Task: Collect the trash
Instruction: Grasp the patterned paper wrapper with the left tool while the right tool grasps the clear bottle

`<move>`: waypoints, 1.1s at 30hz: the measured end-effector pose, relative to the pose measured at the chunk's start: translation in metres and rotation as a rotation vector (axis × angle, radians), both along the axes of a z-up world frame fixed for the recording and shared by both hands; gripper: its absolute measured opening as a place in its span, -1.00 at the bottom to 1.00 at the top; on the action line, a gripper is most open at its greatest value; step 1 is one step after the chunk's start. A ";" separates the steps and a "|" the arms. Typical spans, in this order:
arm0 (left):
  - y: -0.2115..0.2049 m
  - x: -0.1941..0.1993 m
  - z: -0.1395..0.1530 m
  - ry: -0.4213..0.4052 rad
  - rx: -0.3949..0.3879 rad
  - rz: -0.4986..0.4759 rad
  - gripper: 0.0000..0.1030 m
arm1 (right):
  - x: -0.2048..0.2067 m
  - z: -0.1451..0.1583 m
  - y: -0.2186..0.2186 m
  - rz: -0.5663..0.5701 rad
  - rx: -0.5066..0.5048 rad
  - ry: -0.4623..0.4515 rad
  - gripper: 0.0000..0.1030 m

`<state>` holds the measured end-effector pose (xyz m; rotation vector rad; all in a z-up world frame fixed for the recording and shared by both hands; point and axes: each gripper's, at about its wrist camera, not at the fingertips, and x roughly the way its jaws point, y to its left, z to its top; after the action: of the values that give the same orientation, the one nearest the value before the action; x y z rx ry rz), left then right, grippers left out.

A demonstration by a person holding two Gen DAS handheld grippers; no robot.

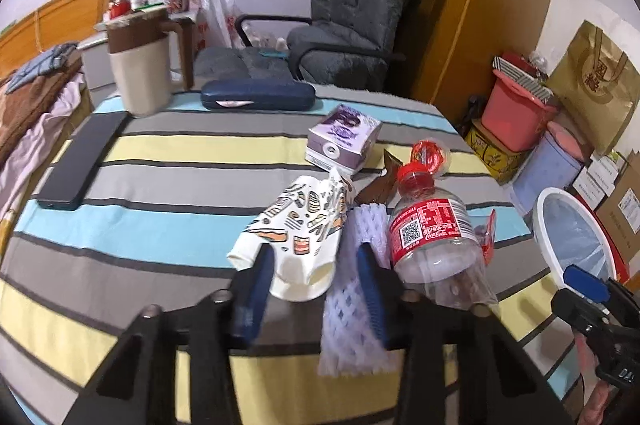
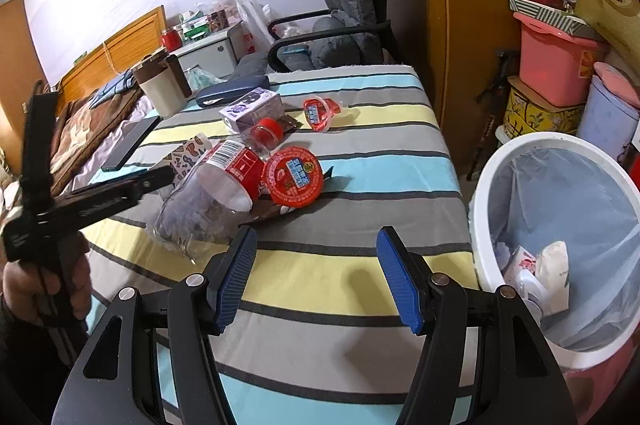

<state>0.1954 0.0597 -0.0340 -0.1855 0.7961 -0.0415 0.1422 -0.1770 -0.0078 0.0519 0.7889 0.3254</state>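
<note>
The left gripper point(image 1: 316, 275) points down at a slant over the striped tablecloth point(image 1: 160, 161), its blue pads on either side of a crushed paper cup point(image 1: 298, 237) lying on its side; the left pad touches the cup's flattened mouth, while the right pad sits against a white foam net point(image 1: 352, 313) beside it, so a firm pinch cannot be confirmed. In the right wrist view a hand point(image 2: 44, 289) grips this tool's handle at the left edge. Just right of the cup lies an empty plastic bottle point(image 1: 434, 237) with a red label, and a purple carton point(image 1: 344, 137) sits behind. The right gripper point(image 2: 318, 275) is angled downward over bare cloth, jaws spread wide with nothing between them. A white bin point(image 2: 484, 225) lined with a bag stands beside the table's right edge, some trash already inside.
</note>
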 end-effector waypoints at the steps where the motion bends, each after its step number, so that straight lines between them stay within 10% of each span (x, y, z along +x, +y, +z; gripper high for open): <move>1: -0.001 0.004 -0.004 0.017 -0.011 -0.008 -0.44 | 0.000 0.000 0.001 0.003 0.002 -0.001 0.24; 5: -0.001 0.001 -0.010 0.033 -0.019 -0.011 -0.76 | 0.004 0.003 0.007 0.019 0.011 -0.008 0.24; 33: 0.037 -0.066 0.001 -0.026 -0.068 0.060 -0.82 | 0.039 -0.007 0.073 0.026 0.149 0.162 0.25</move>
<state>0.1293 0.0966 -0.0331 -0.2729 0.7632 -0.0144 0.1811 -0.1041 -0.0148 0.2100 0.9252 0.4078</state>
